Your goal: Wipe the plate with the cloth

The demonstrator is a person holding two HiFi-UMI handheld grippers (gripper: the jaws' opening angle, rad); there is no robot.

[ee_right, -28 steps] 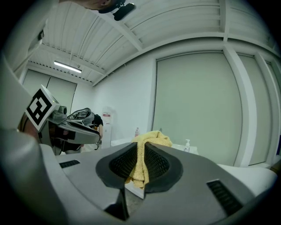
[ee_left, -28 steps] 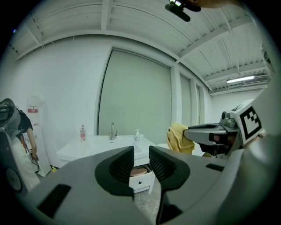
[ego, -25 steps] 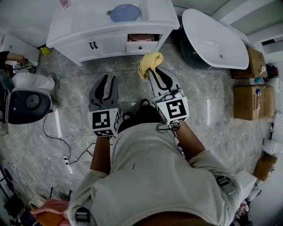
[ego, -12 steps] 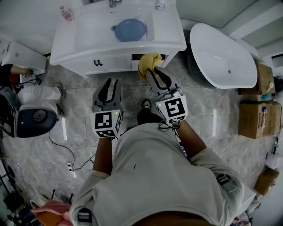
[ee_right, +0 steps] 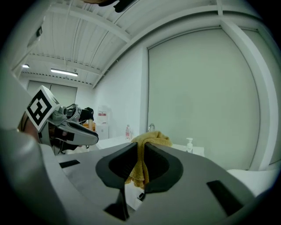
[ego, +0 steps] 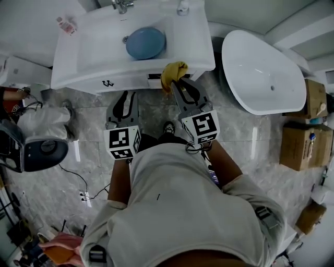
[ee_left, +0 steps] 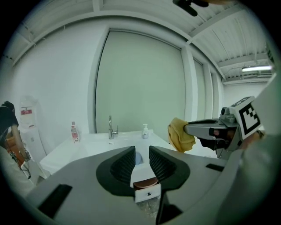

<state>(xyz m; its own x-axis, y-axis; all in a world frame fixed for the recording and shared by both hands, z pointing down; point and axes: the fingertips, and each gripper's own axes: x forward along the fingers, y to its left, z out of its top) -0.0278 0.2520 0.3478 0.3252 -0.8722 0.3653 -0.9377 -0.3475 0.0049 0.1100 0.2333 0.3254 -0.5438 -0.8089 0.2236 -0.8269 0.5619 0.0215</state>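
A round blue plate point(ego: 145, 43) lies in the basin of the white vanity point(ego: 193, 44). In the left gripper view a sliver of the plate point(ee_left: 138, 157) shows through the gap between the jaws. My right gripper point(ego: 175, 83) is shut on a yellow cloth point(ego: 174, 72), which hangs at the vanity's front edge, below and right of the plate. The right gripper view shows the cloth point(ee_right: 141, 163) pinched between the jaws and bunched above them. My left gripper point(ego: 129, 97) is open and holds nothing, just short of the vanity front. The cloth point(ee_left: 180, 135) also shows in the left gripper view.
A faucet point(ego: 121, 6), a soap dispenser point(ego: 182, 7) and a small bottle point(ego: 66, 25) stand on the vanity. A drawer point(ego: 155, 79) is pulled out under the cloth. A white bathtub point(ego: 261, 68) is on the right, with cardboard boxes point(ego: 300, 146) beyond it. A grey appliance point(ego: 36, 151) and cables point(ego: 83, 182) lie at left.
The person has stepped closer to the vanity. Both grippers have moved forward, and the cloth now reaches the vanity's front edge. The jaws have not changed.
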